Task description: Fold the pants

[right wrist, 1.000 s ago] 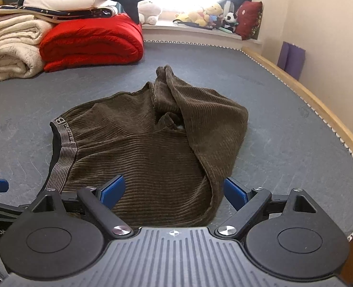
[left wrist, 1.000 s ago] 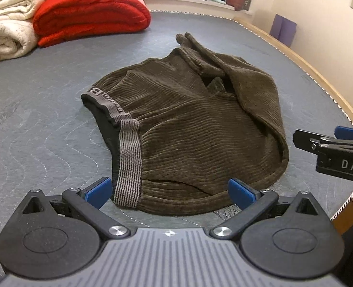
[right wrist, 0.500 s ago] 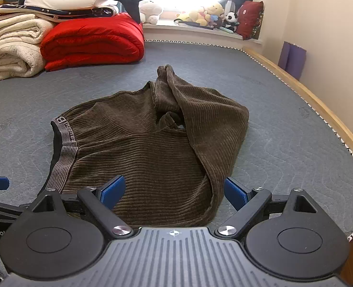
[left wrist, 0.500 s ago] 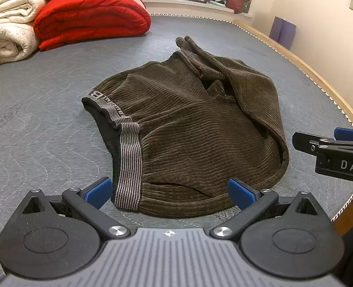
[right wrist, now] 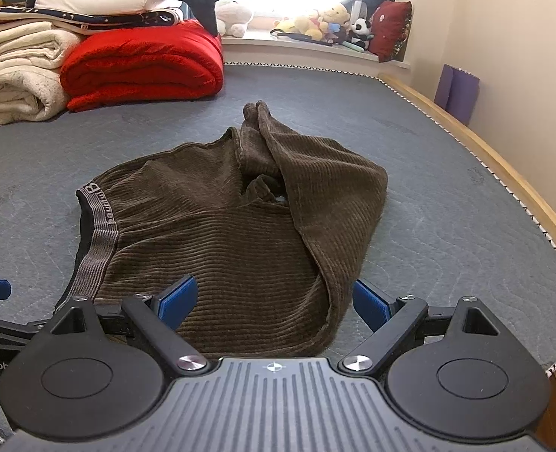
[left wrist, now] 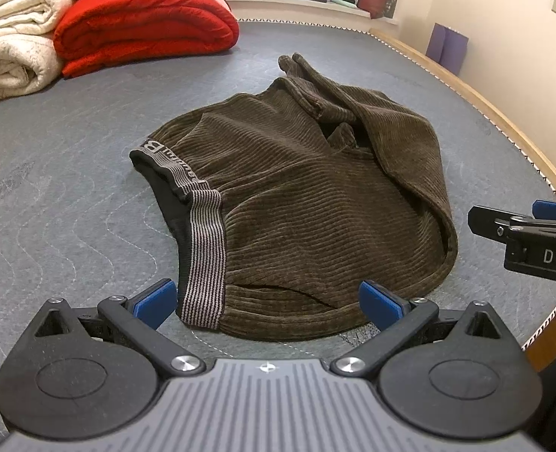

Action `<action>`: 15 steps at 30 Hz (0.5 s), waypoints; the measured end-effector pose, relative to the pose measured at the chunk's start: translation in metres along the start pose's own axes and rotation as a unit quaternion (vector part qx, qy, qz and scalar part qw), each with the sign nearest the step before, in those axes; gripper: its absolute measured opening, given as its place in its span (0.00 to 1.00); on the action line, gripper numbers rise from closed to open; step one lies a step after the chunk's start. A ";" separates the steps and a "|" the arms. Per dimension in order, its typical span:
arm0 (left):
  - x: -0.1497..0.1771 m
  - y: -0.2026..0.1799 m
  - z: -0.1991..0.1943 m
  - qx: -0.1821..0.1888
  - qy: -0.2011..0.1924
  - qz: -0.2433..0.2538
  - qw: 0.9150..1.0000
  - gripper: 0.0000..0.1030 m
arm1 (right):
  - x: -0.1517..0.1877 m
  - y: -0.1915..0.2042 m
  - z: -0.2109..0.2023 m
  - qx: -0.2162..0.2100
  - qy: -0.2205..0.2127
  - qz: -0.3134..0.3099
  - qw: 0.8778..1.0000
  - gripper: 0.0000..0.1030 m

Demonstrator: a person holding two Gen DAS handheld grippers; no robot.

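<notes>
- one grey mattress (left wrist: 71, 233), one pair of brown corduroy pants (left wrist: 308, 203) bunched mid-bed, waistband (left wrist: 204, 248) at the left, legs thrown over to the right.
- two grippers, both spread wide and empty: left gripper (left wrist: 266, 301) at the near waistband corner, right gripper (right wrist: 274, 301) over the near hem.
- next, i'd say: pinch both fabric layers at each near corner, then pull flat before folding.
- background: one red blanket (right wrist: 142, 64), cream towels (right wrist: 18, 71).

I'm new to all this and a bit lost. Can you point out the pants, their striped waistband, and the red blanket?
pants (left wrist: 308, 203): left wrist view, on the brown corduroy front.
striped waistband (left wrist: 206, 248): left wrist view, on the grey striped band's near stretch.
red blanket (right wrist: 142, 64): right wrist view, on the folded roll's front.
</notes>
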State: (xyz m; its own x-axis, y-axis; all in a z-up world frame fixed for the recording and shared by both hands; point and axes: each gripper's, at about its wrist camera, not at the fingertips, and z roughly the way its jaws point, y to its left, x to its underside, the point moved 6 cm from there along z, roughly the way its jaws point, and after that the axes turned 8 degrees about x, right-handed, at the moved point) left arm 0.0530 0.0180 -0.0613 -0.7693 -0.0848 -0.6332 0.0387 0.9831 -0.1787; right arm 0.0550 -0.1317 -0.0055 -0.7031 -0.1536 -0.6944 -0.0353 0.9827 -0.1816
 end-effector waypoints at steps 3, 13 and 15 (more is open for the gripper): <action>0.000 -0.001 0.001 0.000 0.001 0.000 1.000 1.00 | 0.000 0.000 0.001 0.002 0.004 0.002 1.000 0.88; 0.001 -0.001 0.002 0.001 0.002 0.001 1.000 1.00 | 0.000 0.001 0.002 0.003 0.006 0.002 1.000 0.88; 0.001 -0.001 0.002 0.002 0.001 0.002 1.000 1.00 | 0.000 0.001 0.003 0.004 0.007 0.002 1.000 0.88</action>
State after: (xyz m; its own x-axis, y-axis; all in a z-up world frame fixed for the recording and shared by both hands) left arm 0.0535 0.0165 -0.0630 -0.7707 -0.0808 -0.6321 0.0440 0.9828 -0.1792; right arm 0.0568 -0.1312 -0.0081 -0.7129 -0.1486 -0.6854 -0.0276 0.9825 -0.1843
